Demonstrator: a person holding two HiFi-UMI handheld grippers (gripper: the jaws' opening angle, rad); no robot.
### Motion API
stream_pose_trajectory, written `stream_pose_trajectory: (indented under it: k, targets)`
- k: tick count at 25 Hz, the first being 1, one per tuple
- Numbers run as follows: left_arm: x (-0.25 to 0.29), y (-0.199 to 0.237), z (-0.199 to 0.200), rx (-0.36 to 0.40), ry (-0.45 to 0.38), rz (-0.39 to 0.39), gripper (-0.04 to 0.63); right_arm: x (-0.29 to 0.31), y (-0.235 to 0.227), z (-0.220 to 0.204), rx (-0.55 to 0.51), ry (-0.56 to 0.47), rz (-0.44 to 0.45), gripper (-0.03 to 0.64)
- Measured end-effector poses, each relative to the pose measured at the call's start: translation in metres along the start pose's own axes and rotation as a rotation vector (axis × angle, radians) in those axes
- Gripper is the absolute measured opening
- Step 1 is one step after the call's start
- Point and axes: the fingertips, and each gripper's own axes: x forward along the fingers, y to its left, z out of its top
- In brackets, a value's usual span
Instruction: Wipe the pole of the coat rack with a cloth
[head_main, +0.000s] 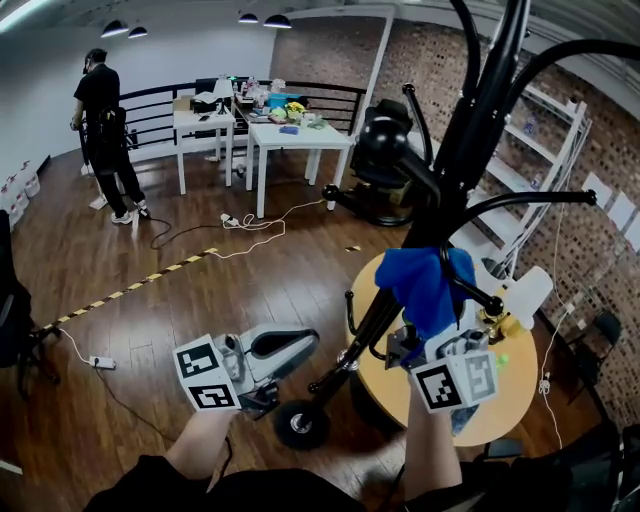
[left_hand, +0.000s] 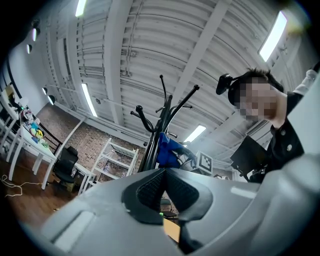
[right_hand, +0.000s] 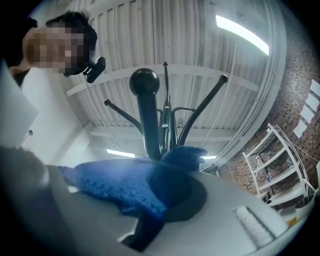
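Note:
The black coat rack pole (head_main: 462, 150) leans from its foot (head_main: 300, 425) up to the top right in the head view. A blue cloth (head_main: 428, 285) is wrapped against the pole at mid height. My right gripper (head_main: 428, 328) is shut on the cloth from below. The right gripper view shows the cloth (right_hand: 125, 182) bunched between the jaws, with the pole (right_hand: 149, 125) and its hooks rising behind. My left gripper (head_main: 303, 342) sits lower left, beside the bottom of the pole. Its pads (left_hand: 150, 187) meet with nothing between them. The rack (left_hand: 159, 127) and cloth (left_hand: 168, 150) show beyond it.
A round wooden table (head_main: 520, 400) stands just behind the rack. White tables (head_main: 300, 140) with clutter, a black office chair (head_main: 385, 150) and a white shelf (head_main: 560, 150) lie farther back. A person (head_main: 105, 130) stands at the far left. Cables (head_main: 250, 225) and a power strip (head_main: 100, 362) lie on the floor.

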Motion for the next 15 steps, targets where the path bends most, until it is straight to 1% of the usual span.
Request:
stream_pose_trajectory:
  k: [3, 6, 8, 12, 15]
  targets:
    - [0.0, 0.0, 0.0, 0.003, 0.002, 0.005, 0.005, -0.005, 0.001, -0.01, -0.026, 0.018, 0.009, 0.026]
    - [0.001, 0.002, -0.001, 0.002, 0.003, 0.014, 0.005, -0.024, 0.0, -0.04, -0.03, 0.074, -0.005, 0.026]
    - [0.002, 0.003, -0.003, 0.001, 0.004, 0.023, 0.005, -0.04, 0.0, -0.065, -0.007, 0.107, -0.013, 0.026]
    - [0.004, 0.004, -0.012, -0.011, 0.008, 0.04, 0.005, -0.074, -0.001, -0.116, 0.08, 0.165, -0.033, 0.026]
    - [0.005, 0.004, -0.019, -0.022, 0.016, 0.046, 0.005, -0.096, -0.002, -0.151, 0.107, 0.225, -0.045, 0.026]
